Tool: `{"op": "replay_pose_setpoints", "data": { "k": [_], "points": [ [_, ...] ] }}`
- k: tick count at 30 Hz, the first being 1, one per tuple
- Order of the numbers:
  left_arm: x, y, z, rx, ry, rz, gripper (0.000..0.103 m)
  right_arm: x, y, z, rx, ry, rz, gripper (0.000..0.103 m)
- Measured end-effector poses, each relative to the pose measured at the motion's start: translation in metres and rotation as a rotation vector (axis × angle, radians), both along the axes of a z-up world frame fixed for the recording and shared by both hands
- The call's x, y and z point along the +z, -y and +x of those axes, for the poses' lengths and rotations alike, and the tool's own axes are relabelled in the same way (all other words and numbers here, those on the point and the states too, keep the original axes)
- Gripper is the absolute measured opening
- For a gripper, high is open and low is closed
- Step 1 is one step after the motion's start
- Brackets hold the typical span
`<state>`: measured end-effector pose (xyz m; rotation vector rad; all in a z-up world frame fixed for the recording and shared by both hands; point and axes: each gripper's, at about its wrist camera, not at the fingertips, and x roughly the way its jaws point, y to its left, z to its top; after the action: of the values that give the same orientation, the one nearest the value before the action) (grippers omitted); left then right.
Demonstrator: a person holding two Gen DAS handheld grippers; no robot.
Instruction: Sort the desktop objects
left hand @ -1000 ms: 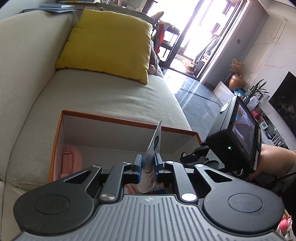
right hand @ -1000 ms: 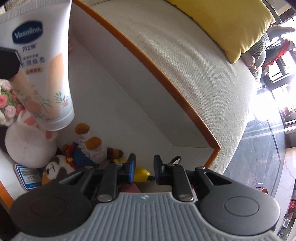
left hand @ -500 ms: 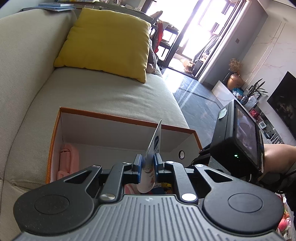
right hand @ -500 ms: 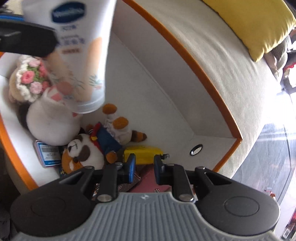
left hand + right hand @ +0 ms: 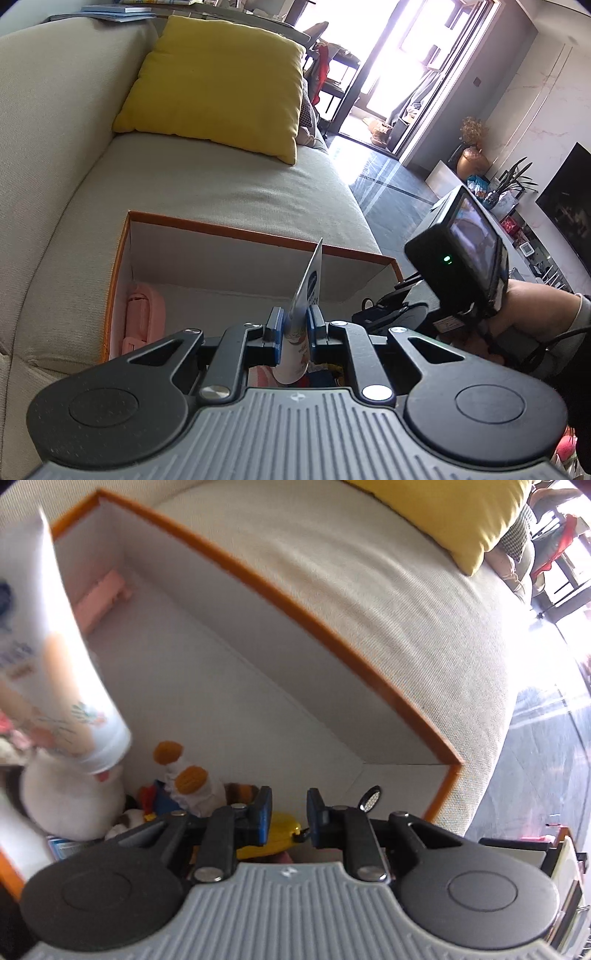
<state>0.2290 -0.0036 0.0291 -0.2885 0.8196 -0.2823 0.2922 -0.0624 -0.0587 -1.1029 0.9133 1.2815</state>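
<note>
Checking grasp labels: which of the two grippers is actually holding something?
The left gripper: it is clamped on the white lotion tube over the orange-rimmed box. The right gripper is open with nothing between its fingers.

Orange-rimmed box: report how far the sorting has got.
Done: the orange-rimmed box already holds a pink item, plush toys and a yellow item. In hand: the left gripper is clamped on the lotion tube, cap down above the box, not released. The right gripper is open and holds nothing. Left: dropping the tube in; anything further waiting is out of view.
</note>
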Motion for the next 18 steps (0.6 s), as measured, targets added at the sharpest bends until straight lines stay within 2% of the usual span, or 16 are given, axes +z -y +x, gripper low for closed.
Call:
{"op": "replay_pose_setpoints", "data": {
  "k": [4, 6, 12, 18],
  "points": [
    [0.0, 0.001, 0.001, -0.002, 0.003, -0.009, 0.015, 0.009, 0.011, -0.002, 0.059, -0.032, -0.051, 0.02],
    [0.001, 0.002, 0.001, -0.005, 0.005, -0.011, 0.015, 0.01, 0.01, -0.002, 0.075, -0.027, -0.078, 0.014],
    [0.003, 0.005, -0.002, -0.01, 0.006, -0.012, 0.015, -0.003, 0.01, 0.001, 0.032, -0.07, -0.138, 0.011],
    [0.003, 0.003, -0.001, 0.008, 0.004, -0.006, 0.015, -0.004, -0.003, 0.012, -0.035, -0.081, -0.064, 0.012]
  ]
}}
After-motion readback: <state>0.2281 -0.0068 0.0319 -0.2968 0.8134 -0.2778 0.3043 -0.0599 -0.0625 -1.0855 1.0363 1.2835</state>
